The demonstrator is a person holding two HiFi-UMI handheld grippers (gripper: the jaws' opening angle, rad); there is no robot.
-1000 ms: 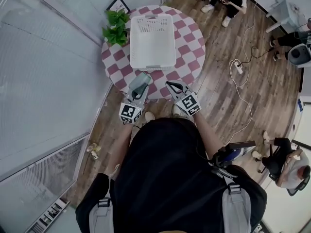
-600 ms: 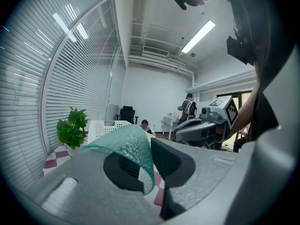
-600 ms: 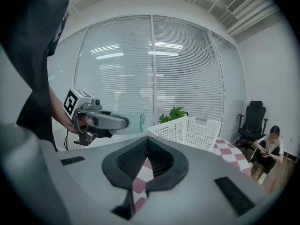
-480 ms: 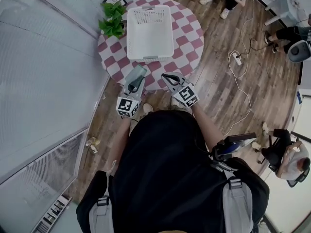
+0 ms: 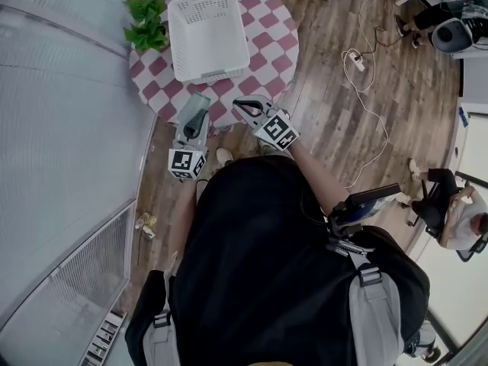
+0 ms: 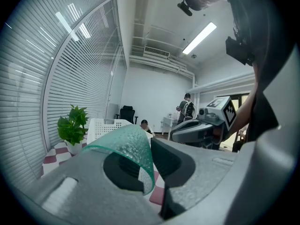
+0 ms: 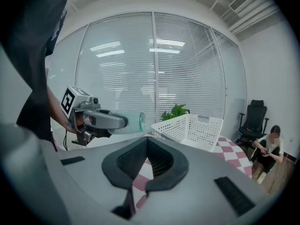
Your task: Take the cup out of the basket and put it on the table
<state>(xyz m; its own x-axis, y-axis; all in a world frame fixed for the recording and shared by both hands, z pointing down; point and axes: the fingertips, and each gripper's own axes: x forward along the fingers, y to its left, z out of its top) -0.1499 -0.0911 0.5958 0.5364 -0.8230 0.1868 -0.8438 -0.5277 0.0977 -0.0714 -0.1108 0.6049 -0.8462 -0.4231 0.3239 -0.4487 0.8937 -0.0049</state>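
A translucent green cup [image 5: 197, 104] lies level in my left gripper [image 5: 194, 116], which is shut on it, mouth toward the basket, above the near edge of the checkered table [image 5: 268, 30]. In the left gripper view the cup's wall [image 6: 125, 145] fills the gap between the jaws of the left gripper [image 6: 147, 149]. My right gripper [image 5: 244, 107] hovers beside it on the right, shut and holding nothing. The right gripper view shows its own jaws [image 7: 147, 140] closed together, and the left gripper [image 7: 100, 120] with the cup [image 7: 132, 122]. The white perforated basket [image 5: 204, 29] stands on the table beyond both.
A potted green plant [image 5: 145, 20] stands at the table's far left beside the basket. Blinds and glass walls run along the left. Cables and a power strip [image 5: 355, 59] lie on the wooden floor at right. A seated person [image 7: 265, 154] and an office chair [image 7: 253, 118] are beyond the table.
The head view has swung, so table and basket now sit further up and left in the picture. Both grippers keep their places at the table's near edge, the cup still in the left one.
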